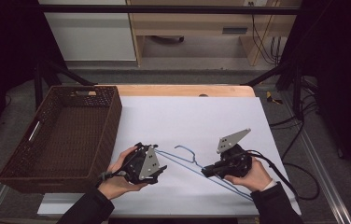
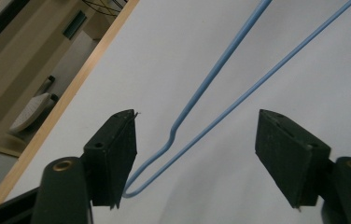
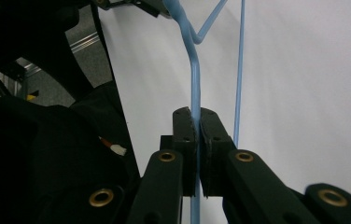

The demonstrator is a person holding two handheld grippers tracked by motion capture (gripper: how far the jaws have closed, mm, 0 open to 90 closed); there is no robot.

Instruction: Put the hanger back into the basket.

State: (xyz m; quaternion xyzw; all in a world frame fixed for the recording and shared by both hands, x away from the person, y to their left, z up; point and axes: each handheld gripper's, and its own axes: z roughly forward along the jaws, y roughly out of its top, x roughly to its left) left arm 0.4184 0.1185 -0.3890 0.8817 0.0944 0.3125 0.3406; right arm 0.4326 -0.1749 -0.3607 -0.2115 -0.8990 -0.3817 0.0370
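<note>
A light-blue wire hanger (image 1: 186, 149) lies on the white sheet (image 1: 187, 116) in the middle of the table. My right gripper (image 1: 204, 171) is shut on one of its wires: in the right gripper view the two pads (image 3: 185, 135) meet around the thin hanger wire (image 3: 195, 79). My left gripper (image 1: 162, 169) sits at the hanger's left corner. In the left gripper view its jaws (image 2: 197, 158) stand wide apart, with the hanger's rounded corner (image 2: 220, 65) lying between them, close to the left pad (image 2: 117, 154) and not squeezed.
A dark brown wicker basket (image 1: 113, 116) stands on the left of the table, beside the sheet. The table's wooden far edge (image 1: 183, 89) runs behind the sheet. Black cables (image 1: 295, 177) trail off to the right of my right hand.
</note>
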